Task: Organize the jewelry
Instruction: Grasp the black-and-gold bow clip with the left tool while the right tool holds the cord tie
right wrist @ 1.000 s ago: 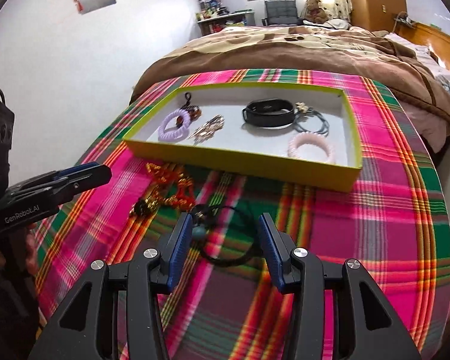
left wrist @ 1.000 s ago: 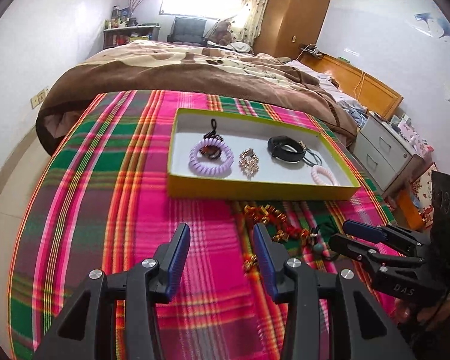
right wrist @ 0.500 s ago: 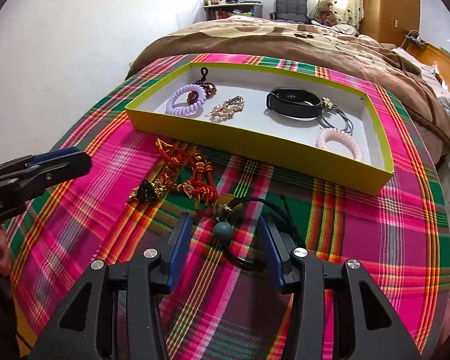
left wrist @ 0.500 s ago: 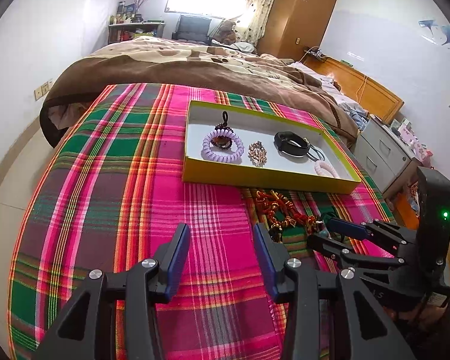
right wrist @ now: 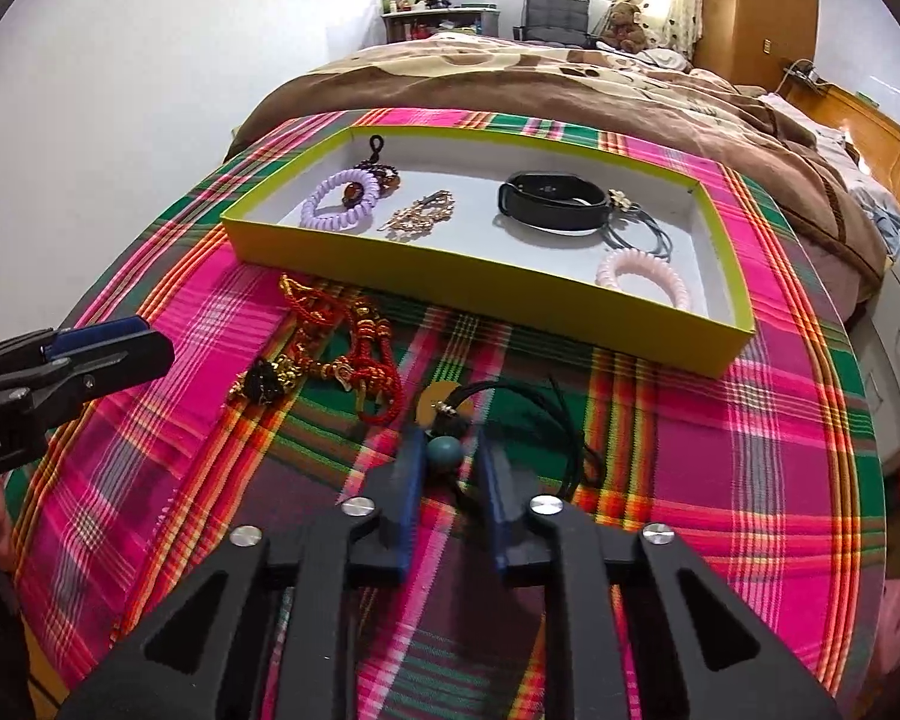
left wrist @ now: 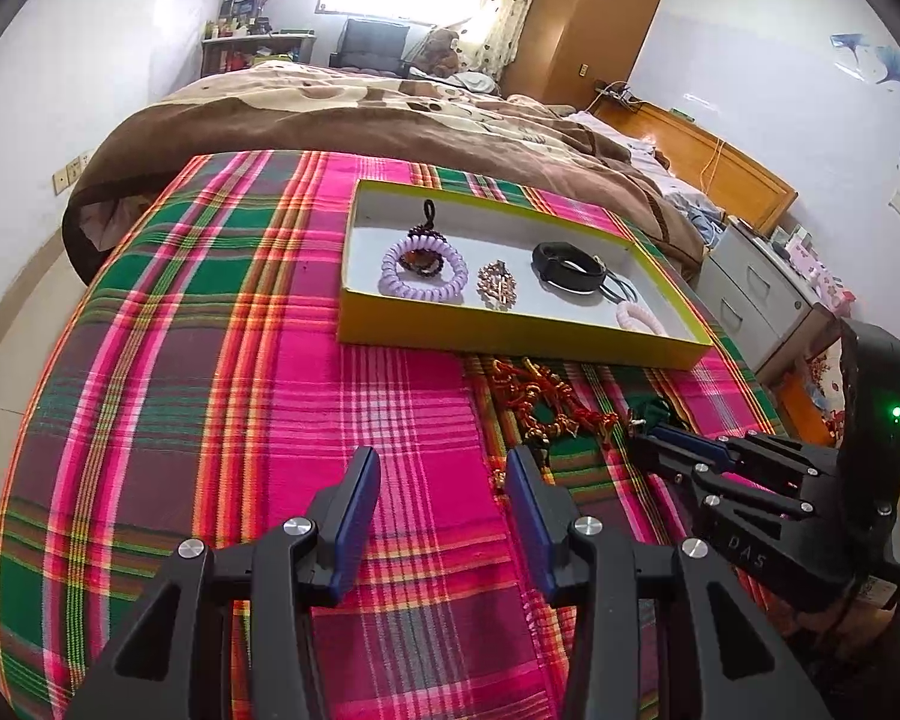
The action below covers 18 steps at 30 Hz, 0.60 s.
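Note:
A black cord necklace (right wrist: 564, 426) with a teal bead (right wrist: 444, 453) and a gold disc (right wrist: 431, 403) lies on the plaid cloth in front of the yellow box (right wrist: 480, 282). My right gripper (right wrist: 450, 443) straddles the bead and its jaws are closing. The left pad touches the bead and a thin gap shows at the right pad. A red and gold cord piece (right wrist: 354, 336) lies just left of it. My left gripper (left wrist: 444, 471) hovers open over bare cloth, holding nothing. In the left wrist view, the right gripper (left wrist: 651, 444) sits low beside the red piece (left wrist: 540, 399).
The box (left wrist: 510, 339) holds a purple coil band (right wrist: 339, 210), a gold brooch (right wrist: 420, 216), a black wristband (right wrist: 549, 201), a pink coil band (right wrist: 642, 276) and dark hair ties. A brown blanket lies beyond it. The cloth drops off at the right, by grey drawers (left wrist: 756, 294).
The right jaws have narrowed from wide apart to close around the teal bead, and that gripper has come down nearer to it. The left gripper stays open and nearly still.

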Each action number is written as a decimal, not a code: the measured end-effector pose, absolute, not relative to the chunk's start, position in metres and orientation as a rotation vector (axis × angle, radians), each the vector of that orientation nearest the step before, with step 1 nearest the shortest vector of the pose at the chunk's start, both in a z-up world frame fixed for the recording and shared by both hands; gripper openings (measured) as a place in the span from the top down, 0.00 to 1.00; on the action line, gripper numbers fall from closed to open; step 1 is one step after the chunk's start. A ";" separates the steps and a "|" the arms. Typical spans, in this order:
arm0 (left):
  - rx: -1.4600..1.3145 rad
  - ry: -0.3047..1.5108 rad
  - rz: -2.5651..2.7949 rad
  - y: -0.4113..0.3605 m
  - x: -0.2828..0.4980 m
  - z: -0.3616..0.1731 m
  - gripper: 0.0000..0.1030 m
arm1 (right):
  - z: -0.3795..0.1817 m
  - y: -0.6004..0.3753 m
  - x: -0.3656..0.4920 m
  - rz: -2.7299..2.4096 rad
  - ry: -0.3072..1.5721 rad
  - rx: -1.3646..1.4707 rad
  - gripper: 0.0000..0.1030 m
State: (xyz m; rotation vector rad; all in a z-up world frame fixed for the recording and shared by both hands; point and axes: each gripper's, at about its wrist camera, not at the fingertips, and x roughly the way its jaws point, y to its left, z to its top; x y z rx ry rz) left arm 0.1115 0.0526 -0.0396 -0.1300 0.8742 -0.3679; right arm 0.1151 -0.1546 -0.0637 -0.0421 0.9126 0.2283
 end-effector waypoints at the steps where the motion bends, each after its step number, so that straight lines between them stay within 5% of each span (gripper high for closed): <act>1: -0.129 0.876 -0.371 0.051 0.112 -0.040 0.58 | -0.063 -0.157 0.114 0.227 0.912 -0.035 0.86; 18: -0.036 0.917 -0.434 0.012 0.123 -0.052 0.58 | -0.050 -0.184 0.100 0.202 0.867 0.038 0.86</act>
